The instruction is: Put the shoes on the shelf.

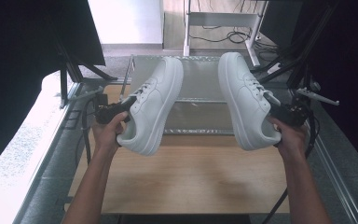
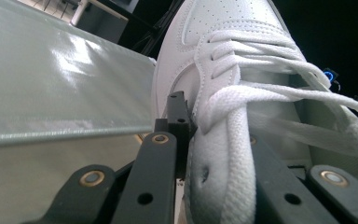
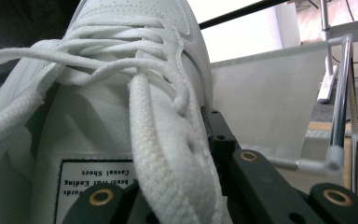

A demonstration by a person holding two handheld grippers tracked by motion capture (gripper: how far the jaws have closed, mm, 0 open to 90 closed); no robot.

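Observation:
Two white lace-up sneakers hang in the air above the wooden table [image 1: 191,177], toes pointing away from me. The left sneaker [image 1: 156,105] is tilted with its sole to the right, and my left gripper [image 1: 129,103] is shut on its lace-side wall. In the left gripper view one jaw lies outside the left sneaker [image 2: 223,28] and the other inside; the left gripper [image 2: 219,135] pinches the eyelet panel. The right sneaker [image 1: 247,100] leans with its sole to the left, and my right gripper [image 1: 271,101] is shut on its collar. The right gripper [image 3: 168,154] clamps the right sneaker [image 3: 135,18] beside the tongue label.
A silvery metal rack [image 1: 196,77] with flat shelves stands at the table's far edge, right behind the shoes. Dark frame struts rise at both sides, and a white ledge [image 1: 23,140] runs along the left. White desk legs [image 1: 219,21] and cables lie beyond.

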